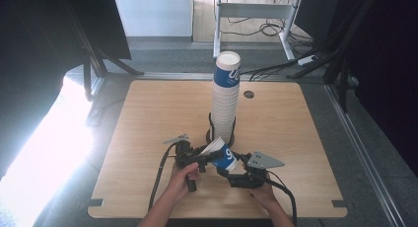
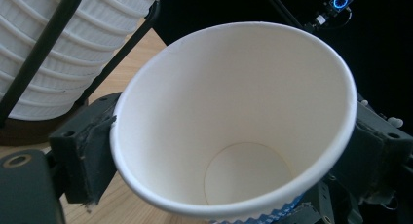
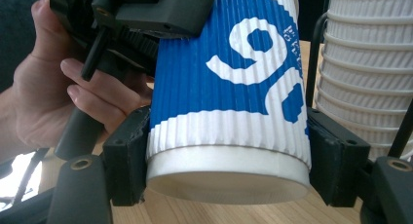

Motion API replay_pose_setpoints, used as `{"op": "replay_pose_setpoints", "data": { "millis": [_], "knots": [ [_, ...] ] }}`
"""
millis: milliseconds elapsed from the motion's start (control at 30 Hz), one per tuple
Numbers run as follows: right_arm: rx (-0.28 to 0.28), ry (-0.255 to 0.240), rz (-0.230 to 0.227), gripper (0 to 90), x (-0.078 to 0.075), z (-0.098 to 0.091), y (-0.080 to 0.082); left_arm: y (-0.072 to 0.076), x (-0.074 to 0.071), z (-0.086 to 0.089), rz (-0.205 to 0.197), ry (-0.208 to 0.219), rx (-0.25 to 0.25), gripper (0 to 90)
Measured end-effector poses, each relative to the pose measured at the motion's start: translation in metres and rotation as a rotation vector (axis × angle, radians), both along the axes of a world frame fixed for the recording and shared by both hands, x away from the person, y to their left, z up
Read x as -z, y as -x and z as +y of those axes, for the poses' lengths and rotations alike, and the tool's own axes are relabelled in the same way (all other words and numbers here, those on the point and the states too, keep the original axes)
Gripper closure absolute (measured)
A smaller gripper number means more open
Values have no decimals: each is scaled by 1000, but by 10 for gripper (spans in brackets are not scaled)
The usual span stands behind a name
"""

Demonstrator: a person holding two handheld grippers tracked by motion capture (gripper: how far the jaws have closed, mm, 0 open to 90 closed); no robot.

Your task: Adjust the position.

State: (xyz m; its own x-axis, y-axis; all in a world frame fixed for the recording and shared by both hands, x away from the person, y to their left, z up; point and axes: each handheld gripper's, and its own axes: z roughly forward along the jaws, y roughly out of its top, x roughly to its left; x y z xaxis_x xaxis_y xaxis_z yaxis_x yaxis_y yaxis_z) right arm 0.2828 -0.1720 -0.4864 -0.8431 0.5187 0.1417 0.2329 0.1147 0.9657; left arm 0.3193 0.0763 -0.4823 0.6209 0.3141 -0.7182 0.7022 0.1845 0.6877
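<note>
right gripper: we see it nearest us, at the near table edge; jaws clamped on the base end of the cup, pads flush on both sides of the ribbed wall in the right gripper view.
cup: blue-and-white ribbed paper cup, lying tilted between our two grippers, held off the table top; open mouth faces up-left, base toward the right gripper.
left gripper: we have it at the cup's mouth end. Its two pads sit on either side of the rim in the left gripper view; we can't tell if they press on it or just bracket it.
left hand: wrapped round the left gripper's handle, just left of the cup.
cup stack: tall column of nested cups just behind the held cup, upright in a black wire holder, mid-table.
table: light wood top.
floor behind: desk legs and loose cables, well beyond the far edge.
</note>
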Motion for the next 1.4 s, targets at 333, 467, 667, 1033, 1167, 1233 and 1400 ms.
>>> {"op": "replay_pose_setpoints", "data": {
  "millis": [333, 467, 667, 1033, 1167, 1233, 1400],
  "knots": [
    [-20, 28, -14, 280, 1, 6, 2, 1, 1, -5, -2, -15, -5, 114],
    [-22, 26, -13, 280, 1, 6, 2, 1, 1, -6, -7, -13, -7, 122],
    [-21, 25, -13, 278, 1, 6, 2, 2, 0, -6, -18, -12, -13, 131],
    [-34, 14, 22, 250, 0, 6, 0, 4, -2, -5, -45, -34, -24, 149],
    [-27, -3, 47, 200, -2, 4, -2, 6, -4, -1, -69, -64, -42, 152],
    [-25, -2, 46, 191, -3, 2, -2, 7, -6, 0, -85, -86, -53, 153],
    [-32, 4, 63, 166, -4, -3, -2, 9, -12, 2, -117, -144, -61, 154]
  ]
}}
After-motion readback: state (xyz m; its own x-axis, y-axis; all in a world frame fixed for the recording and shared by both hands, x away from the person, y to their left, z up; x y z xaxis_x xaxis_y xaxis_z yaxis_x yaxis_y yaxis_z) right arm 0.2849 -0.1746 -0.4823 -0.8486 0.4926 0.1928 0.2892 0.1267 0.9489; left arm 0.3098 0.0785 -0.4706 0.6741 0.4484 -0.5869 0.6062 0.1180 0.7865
